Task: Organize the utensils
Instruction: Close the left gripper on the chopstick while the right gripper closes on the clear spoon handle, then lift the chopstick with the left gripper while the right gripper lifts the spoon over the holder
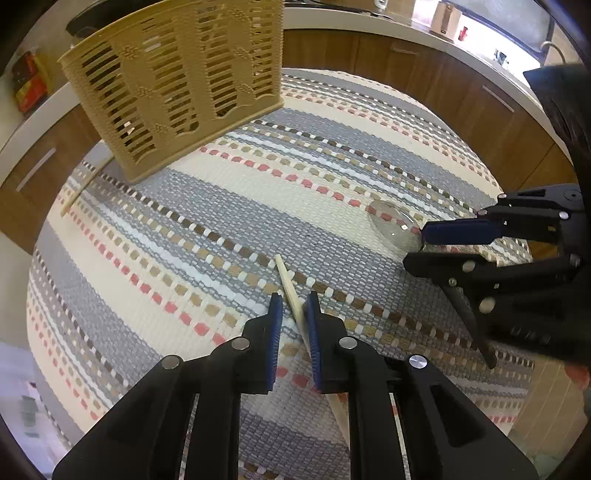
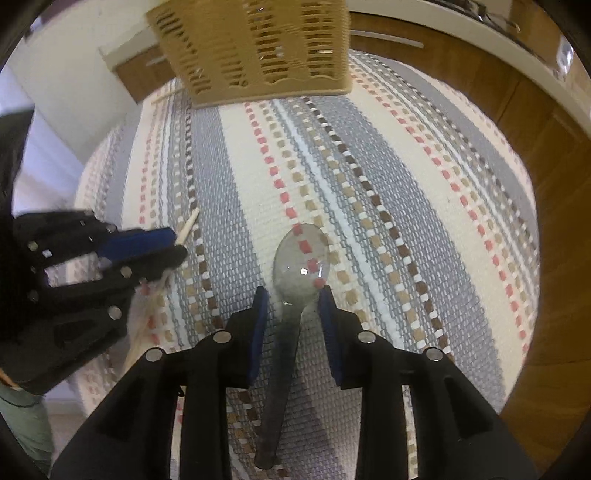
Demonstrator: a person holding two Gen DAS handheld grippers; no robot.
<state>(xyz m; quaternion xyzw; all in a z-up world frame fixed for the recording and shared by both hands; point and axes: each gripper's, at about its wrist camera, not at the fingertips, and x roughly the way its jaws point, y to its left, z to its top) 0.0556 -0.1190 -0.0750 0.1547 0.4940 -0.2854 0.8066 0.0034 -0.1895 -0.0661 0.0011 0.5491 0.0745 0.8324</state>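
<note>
A tan slotted utensil basket (image 1: 177, 81) (image 2: 258, 48) stands at the far end of a striped woven mat (image 1: 332, 155). My left gripper (image 1: 293, 299) (image 2: 179, 243) is shut on a pale chopstick (image 1: 291, 288) that runs slantwise between its blue pads, tip poking out ahead. My right gripper (image 2: 293, 291) (image 1: 415, 248) is open and straddles a spoon (image 2: 301, 254) with a clear bowl and dark handle. The spoon lies on the mat with a gap to each pad. A second chopstick (image 1: 85, 184) (image 2: 166, 96) lies beside the basket's left side.
Wooden cabinets (image 1: 461, 103) under a white counter (image 1: 406, 33) curve around the far side. A red packet (image 1: 29, 85) sits on the counter at the left. The two grippers stand close side by side over the near part of the mat.
</note>
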